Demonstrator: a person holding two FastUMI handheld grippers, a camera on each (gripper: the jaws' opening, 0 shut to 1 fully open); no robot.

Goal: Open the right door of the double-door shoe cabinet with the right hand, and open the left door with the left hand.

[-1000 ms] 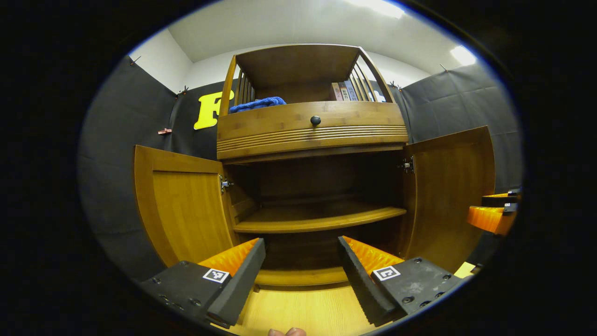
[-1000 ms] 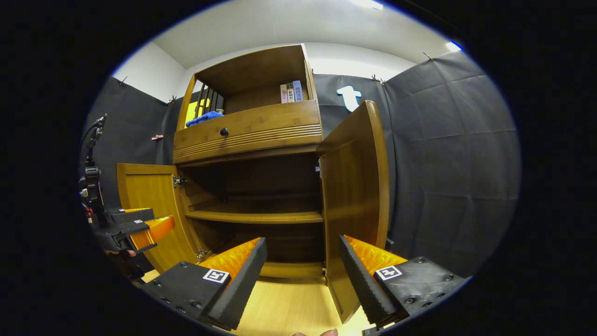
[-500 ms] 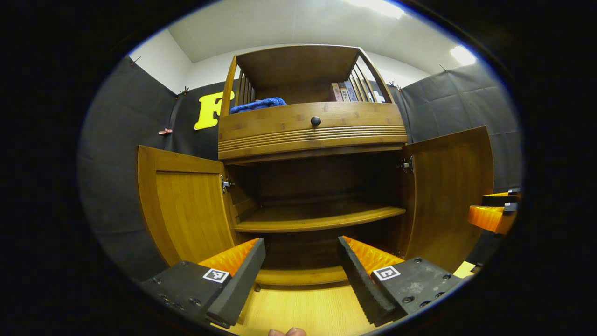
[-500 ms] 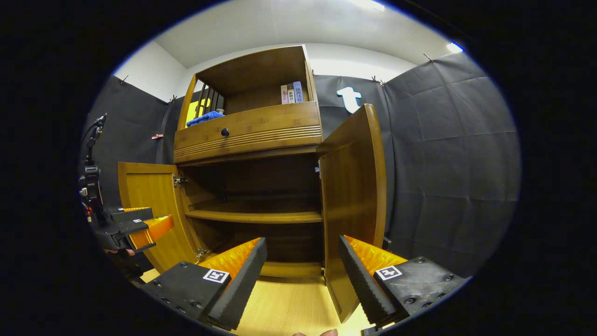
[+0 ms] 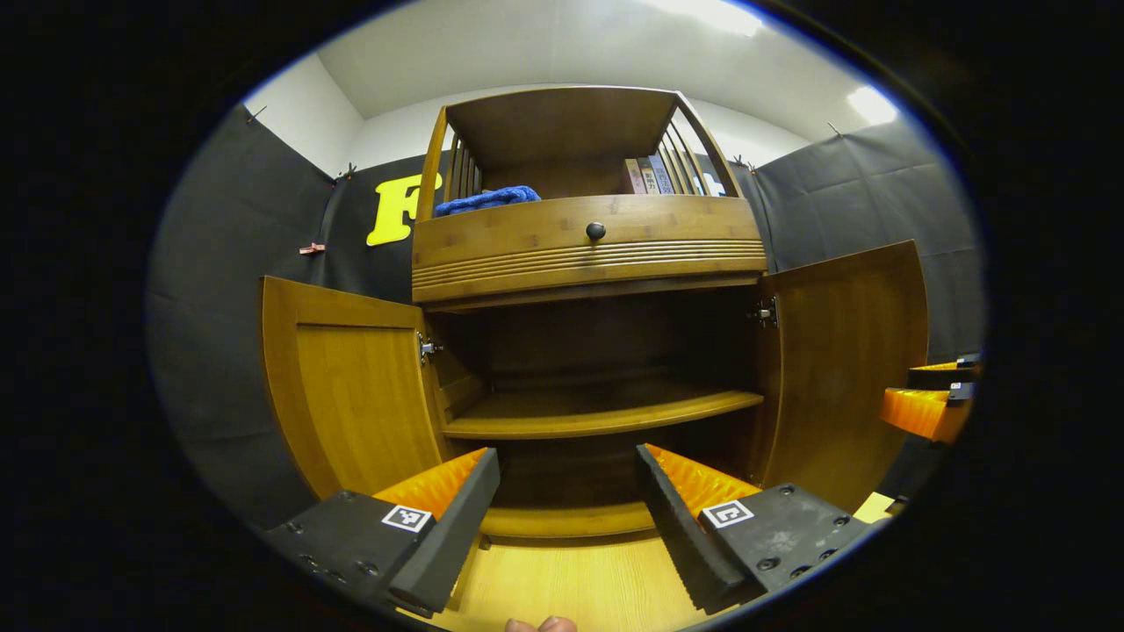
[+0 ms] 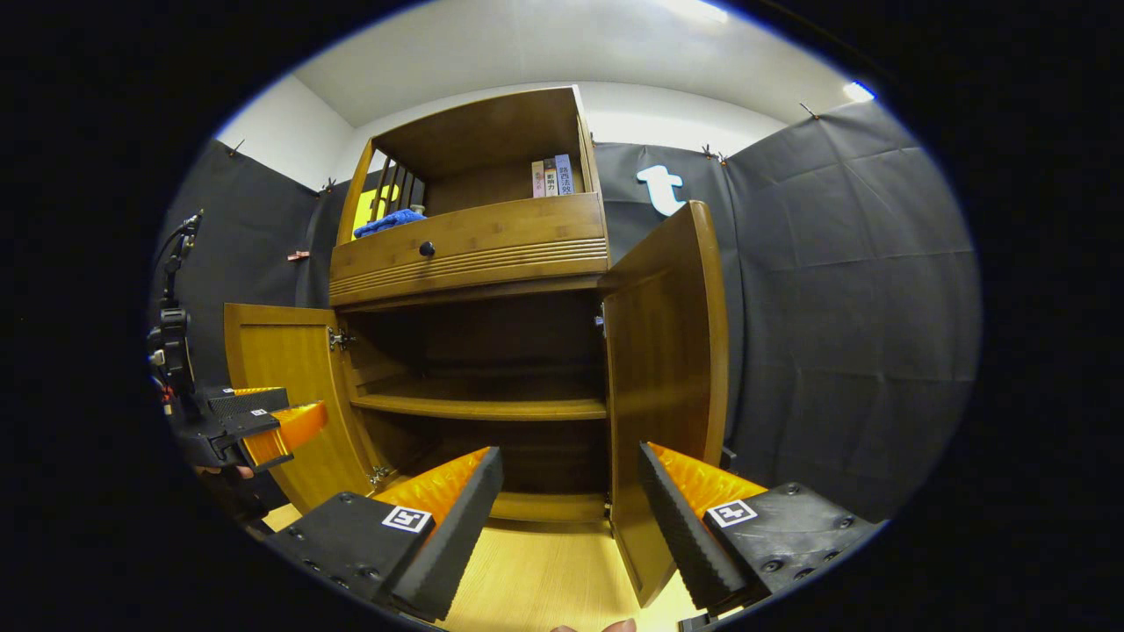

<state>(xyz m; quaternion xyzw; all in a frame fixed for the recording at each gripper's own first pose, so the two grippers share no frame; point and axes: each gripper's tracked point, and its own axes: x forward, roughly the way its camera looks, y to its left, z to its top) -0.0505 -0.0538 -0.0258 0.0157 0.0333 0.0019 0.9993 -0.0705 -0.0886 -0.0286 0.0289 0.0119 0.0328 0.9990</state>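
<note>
Facing open shoe cabinet (image 5: 588, 351), gripper (image 5: 566, 491) apart.

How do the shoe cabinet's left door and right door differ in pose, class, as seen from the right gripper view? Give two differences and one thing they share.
1. The left door turns its broad inner face toward the camera; the right door shows more edge-on.
2. The left door has the left gripper in front of it; the right door has the right gripper below it.

Shared: both are open, hinged, same wood, and neither is gripped.

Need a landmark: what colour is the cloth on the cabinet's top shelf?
Blue cloth; clearest in the left gripper view.
</note>
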